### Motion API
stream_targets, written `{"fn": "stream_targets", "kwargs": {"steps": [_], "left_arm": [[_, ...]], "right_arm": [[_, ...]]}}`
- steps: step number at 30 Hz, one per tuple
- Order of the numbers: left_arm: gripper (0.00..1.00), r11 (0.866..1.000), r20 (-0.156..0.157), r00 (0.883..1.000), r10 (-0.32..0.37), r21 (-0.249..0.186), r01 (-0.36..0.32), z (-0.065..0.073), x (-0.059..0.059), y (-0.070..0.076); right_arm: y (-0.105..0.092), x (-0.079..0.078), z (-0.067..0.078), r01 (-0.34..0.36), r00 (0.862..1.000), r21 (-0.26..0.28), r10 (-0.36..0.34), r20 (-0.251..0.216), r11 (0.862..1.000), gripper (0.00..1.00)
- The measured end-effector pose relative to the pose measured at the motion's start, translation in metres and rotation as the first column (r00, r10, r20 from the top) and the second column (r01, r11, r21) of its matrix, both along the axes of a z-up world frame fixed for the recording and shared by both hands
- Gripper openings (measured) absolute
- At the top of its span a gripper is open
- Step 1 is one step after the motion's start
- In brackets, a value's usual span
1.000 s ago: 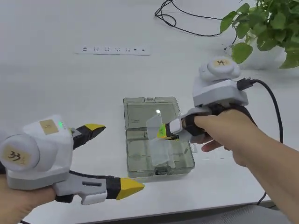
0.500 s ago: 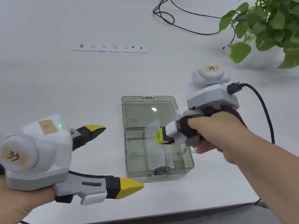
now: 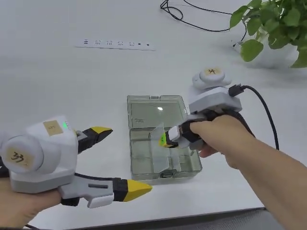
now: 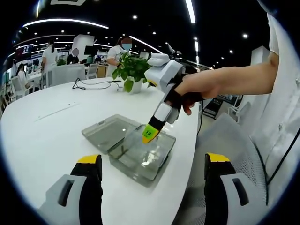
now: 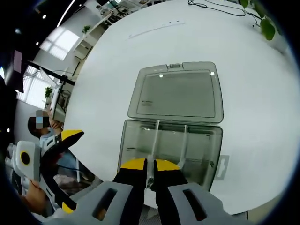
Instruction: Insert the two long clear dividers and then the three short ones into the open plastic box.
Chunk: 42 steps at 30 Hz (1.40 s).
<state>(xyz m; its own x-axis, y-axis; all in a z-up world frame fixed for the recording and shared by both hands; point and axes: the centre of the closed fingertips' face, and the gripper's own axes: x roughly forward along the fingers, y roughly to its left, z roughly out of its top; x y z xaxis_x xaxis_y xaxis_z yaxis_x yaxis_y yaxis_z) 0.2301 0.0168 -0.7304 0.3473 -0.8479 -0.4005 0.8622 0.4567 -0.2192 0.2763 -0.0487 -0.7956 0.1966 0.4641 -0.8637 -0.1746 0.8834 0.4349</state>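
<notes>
The open clear plastic box (image 3: 144, 163) lies on the white table with its lid (image 3: 156, 109) folded back flat. My right gripper (image 3: 165, 140) is shut on a clear divider (image 3: 160, 155), holding it upright, low inside the box base. In the right gripper view the jaws (image 5: 149, 165) pinch the divider's edge (image 5: 153, 140), and another clear divider (image 5: 183, 140) stands in the base beside it. My left gripper (image 3: 120, 160) hovers open and holds nothing, at the near left of the box. The left gripper view has its jaws (image 4: 152, 158) wide apart, facing the box (image 4: 126, 150) and the right gripper (image 4: 152, 131).
A small clear piece (image 5: 221, 166) lies on the table just right of the box. A white power strip (image 3: 116, 43) sits at the back, a black cable (image 3: 201, 24) and a potted plant (image 3: 273, 24) at the back right. The table's front edge runs close below the box.
The right gripper has brought the divider down from above the box into its base. The left gripper has stayed where it was, still open.
</notes>
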Motion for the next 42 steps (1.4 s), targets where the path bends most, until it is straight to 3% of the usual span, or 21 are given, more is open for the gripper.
{"fn": "stream_targets", "kwargs": {"steps": [13,22,42], "left_arm": [[0.92,1.000,-0.007,1.000,0.006,0.000,-0.006,0.0003,-0.0007,-0.0012],[0.91,1.000,-0.006,1.000,0.006,-0.003,-0.006,0.0026,0.0004,-0.0024],[0.91,1.000,-0.006,1.000,0.008,0.003,-0.008,0.0024,0.0034,-0.0014]], "right_arm": [[0.0018,0.0007,0.0041,-0.080,0.994,-0.081,0.085,0.064,0.994,0.06],[0.0052,0.0029,0.0057,-0.160,0.977,-0.167,0.180,0.113,0.973,0.06],[0.0080,-0.0021,0.0010,-0.173,0.976,-0.154,0.190,0.103,0.973,0.07]]}}
